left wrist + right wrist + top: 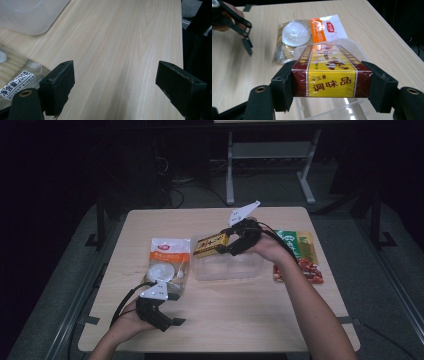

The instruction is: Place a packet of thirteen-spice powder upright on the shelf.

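Note:
My right gripper (227, 245) is shut on a yellow and dark-red seasoning box (210, 244), held in the air over the left part of a clear plastic container (245, 269). In the right gripper view both pads clamp the short sides of the box (331, 75), with the container (337, 111) under it. My left gripper (172, 309) rests near the table's front left edge, jaws wide apart over bare wood (117, 62) with nothing between them. A white and orange snack bag (167, 265) lies just beyond it.
Green and red food packets (299, 257) lie at the table's right side, beside my right forearm. The snack bag (304, 35) and the left gripper's jaws (247, 43) show in the right gripper view. A corner of the clear container (27, 15) sits ahead of the left gripper.

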{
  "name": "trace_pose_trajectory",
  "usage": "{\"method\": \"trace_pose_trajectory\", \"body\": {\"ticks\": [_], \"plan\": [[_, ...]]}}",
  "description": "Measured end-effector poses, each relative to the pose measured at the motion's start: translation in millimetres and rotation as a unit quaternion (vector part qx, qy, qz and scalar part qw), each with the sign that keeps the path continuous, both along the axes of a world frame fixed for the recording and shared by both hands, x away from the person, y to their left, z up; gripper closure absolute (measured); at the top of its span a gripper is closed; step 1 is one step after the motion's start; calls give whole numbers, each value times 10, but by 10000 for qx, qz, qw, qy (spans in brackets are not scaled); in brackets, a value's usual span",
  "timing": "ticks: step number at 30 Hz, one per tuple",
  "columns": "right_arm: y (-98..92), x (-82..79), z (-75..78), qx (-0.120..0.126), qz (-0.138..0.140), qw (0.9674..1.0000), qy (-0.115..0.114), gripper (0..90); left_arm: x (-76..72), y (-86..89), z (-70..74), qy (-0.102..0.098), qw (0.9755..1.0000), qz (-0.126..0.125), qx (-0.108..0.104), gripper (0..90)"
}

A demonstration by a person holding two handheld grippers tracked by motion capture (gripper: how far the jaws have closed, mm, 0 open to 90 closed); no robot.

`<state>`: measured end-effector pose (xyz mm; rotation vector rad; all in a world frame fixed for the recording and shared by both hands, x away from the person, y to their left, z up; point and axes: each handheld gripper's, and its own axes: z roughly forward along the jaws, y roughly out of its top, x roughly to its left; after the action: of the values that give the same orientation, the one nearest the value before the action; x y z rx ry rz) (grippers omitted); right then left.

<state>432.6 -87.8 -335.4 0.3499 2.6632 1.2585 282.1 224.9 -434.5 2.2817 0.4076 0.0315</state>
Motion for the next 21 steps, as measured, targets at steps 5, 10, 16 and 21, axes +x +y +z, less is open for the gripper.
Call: {"method": "trace_pose_trajectory", "body": {"ticks": [5,10,16,21], "plan": [[36,64,-64,-17,13,10000,33,317,-4,9,1,7,10000,4,-1,152],[86,96,-113,-46,59,9999,74,316,4,16,4,4,10000,-24,-9,152],[150,114,-145,-52,38,9999,88,315,-2,20,5,30,10000,-9,-37,152],[182,132,-134,63,77,9999,50,315,-7,20,5,64,10000,-27,-50,152]]}}
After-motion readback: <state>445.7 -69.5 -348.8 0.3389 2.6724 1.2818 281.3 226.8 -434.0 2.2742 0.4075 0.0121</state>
